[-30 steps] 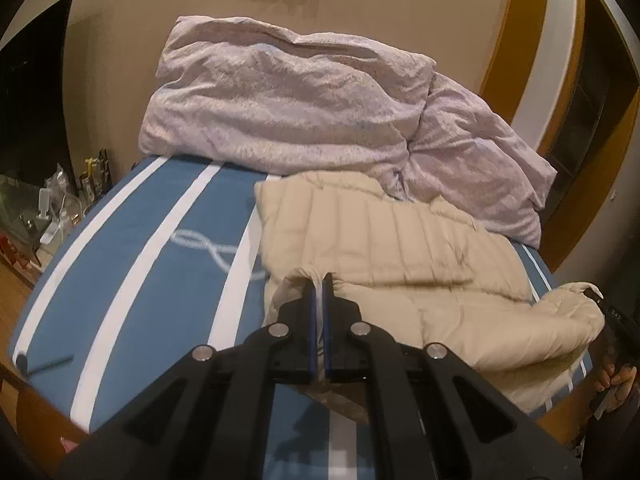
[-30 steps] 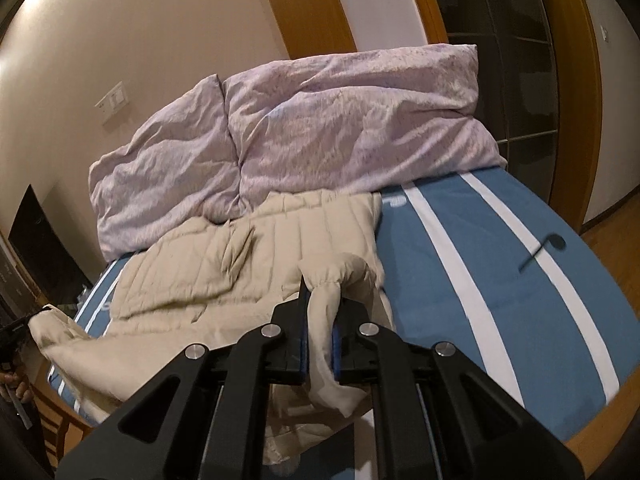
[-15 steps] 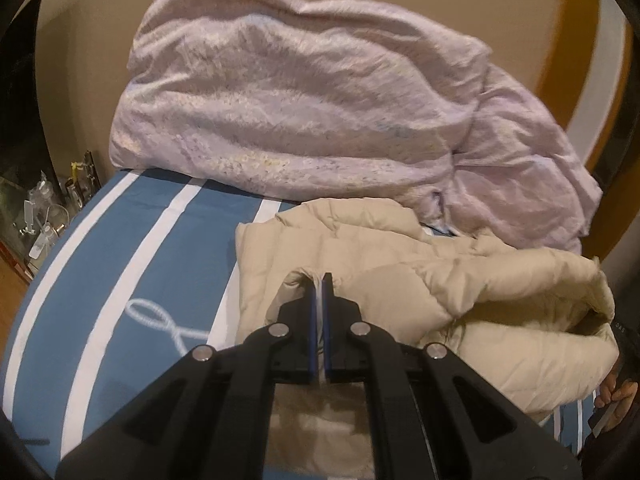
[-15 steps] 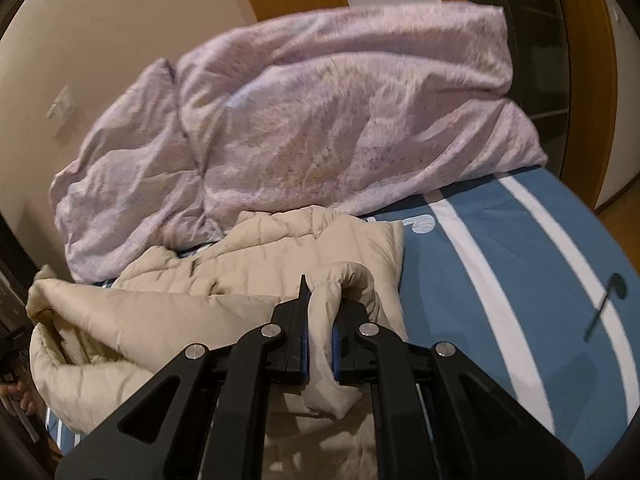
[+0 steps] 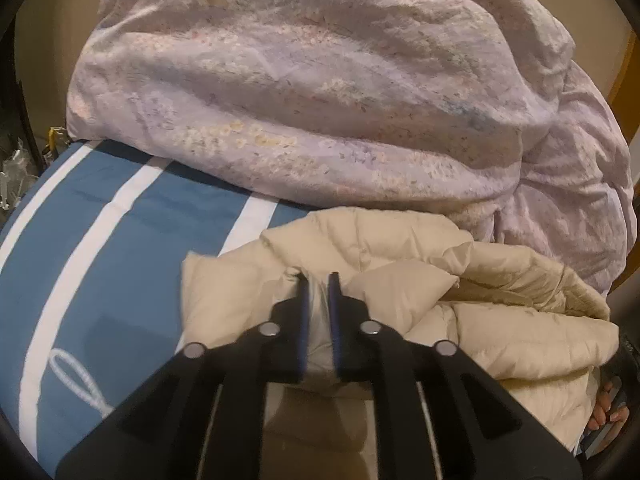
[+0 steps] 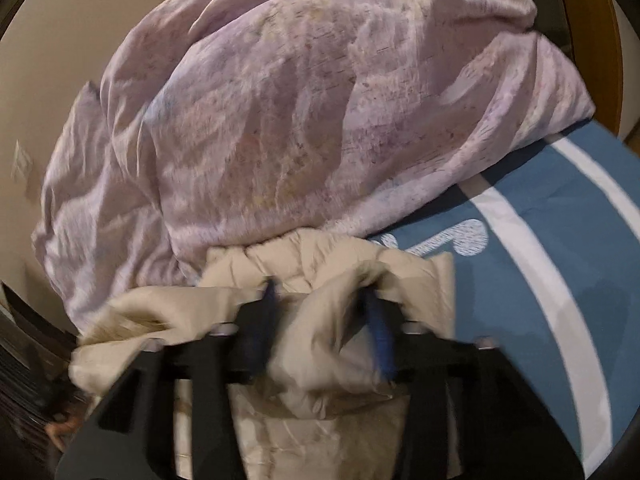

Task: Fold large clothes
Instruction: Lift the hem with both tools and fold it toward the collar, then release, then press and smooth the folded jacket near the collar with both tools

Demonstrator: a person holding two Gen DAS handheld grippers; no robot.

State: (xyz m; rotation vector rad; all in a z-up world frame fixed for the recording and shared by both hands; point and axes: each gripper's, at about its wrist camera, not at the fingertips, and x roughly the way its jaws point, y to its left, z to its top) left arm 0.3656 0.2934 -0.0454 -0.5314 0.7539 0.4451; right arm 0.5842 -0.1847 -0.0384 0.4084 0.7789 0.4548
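Note:
A cream quilted puffer jacket [image 5: 460, 304] lies bunched on the blue striped bed, its far edge against the lilac duvet. My left gripper [image 5: 319, 280] has its jaws slightly parted with a fold of the jacket between them. In the right wrist view the jacket [image 6: 332, 320] fills the lower middle. My right gripper [image 6: 320, 292] has its jaws wide apart, with a loose fold of jacket lying between them. That view is blurred.
A large crumpled lilac floral duvet [image 5: 320, 92] is heaped at the head of the bed, also in the right wrist view [image 6: 300, 120]. The blue bedcover with white stripes [image 5: 100, 248] shows left of the jacket and on the right [image 6: 560, 264]. A hand [image 5: 608, 408] shows at the right edge.
Both grippers carried the jacket's near edge forward toward the duvet, folding the jacket over itself. The right gripper's jaws have opened wide; the left's have parted slightly.

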